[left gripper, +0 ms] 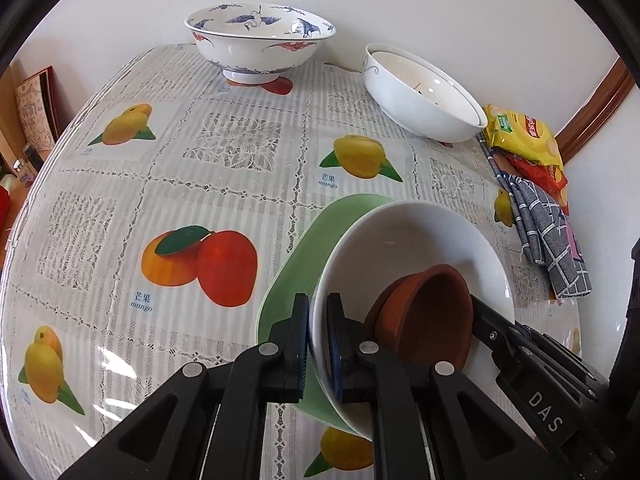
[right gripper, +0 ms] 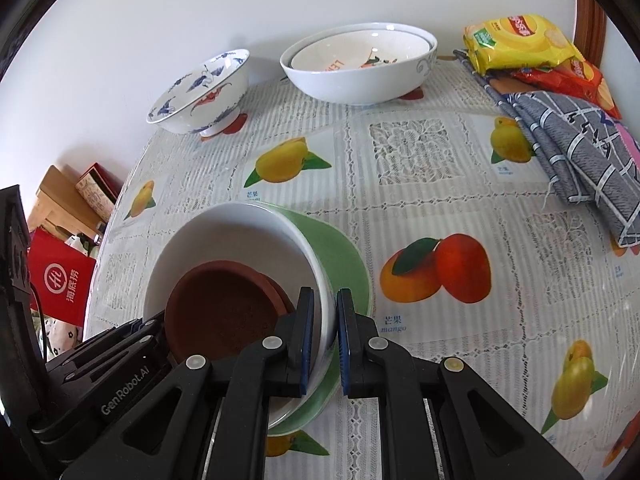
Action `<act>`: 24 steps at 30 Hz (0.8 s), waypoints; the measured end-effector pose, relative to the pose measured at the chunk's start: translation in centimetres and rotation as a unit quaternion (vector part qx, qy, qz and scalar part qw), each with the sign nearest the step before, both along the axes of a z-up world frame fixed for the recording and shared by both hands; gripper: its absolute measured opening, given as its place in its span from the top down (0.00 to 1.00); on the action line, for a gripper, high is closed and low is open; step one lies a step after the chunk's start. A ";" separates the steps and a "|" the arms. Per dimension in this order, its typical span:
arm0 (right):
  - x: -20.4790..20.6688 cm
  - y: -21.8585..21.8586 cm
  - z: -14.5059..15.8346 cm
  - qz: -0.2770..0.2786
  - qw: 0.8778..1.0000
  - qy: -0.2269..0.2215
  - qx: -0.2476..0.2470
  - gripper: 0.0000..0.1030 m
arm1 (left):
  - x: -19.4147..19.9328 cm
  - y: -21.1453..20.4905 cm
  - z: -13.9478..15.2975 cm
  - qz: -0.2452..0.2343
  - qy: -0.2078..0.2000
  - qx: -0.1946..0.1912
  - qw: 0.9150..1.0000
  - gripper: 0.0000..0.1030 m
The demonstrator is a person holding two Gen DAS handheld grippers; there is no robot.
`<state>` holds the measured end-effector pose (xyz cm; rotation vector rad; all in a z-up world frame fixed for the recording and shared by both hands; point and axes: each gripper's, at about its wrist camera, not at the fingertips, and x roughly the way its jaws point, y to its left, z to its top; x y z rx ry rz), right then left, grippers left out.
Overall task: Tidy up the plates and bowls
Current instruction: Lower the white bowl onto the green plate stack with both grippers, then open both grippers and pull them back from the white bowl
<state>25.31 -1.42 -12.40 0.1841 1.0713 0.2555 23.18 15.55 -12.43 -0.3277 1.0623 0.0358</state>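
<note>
"mango" – tablecloth (left gripper: 142, 306), "GenRobot.AI" – left tongs (right gripper: 129, 387)

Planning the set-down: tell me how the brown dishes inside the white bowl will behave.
The brown dishes sit loose and tilted in the glossy white bowl, so they will probably slide. They look like unglazed clay, likely chippable.

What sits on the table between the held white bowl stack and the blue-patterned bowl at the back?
Nothing stands there. In the left wrist view, only bare fruit-print tablecloth separates the white bowl from the blue-patterned bowl. The right wrist view agrees.
</note>
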 end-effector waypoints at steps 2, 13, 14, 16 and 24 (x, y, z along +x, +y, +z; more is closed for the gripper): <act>0.2 0.0 0.0 0.002 1.000 -0.002 0.001 0.89 | 0.3 -0.2 0.0 0.000 -0.001 0.009 1.000 0.91; 0.8 -0.4 0.2 0.008 1.000 0.004 0.008 0.88 | 0.4 0.3 0.1 0.002 0.002 -0.002 1.000 0.89; 0.8 -0.5 0.2 0.008 1.000 0.004 0.009 0.87 | 0.3 0.3 0.2 0.002 0.003 0.001 1.000 0.87; 0.6 -0.7 0.6 0.007 1.000 0.002 0.010 0.87 | -0.2 0.3 0.6 0.004 0.000 0.008 1.000 0.85; -1.7 -0.9 2.3 0.019 1.000 -0.023 -0.005 0.87 | -2.6 0.2 2.6 0.003 -0.015 0.015 1.000 0.79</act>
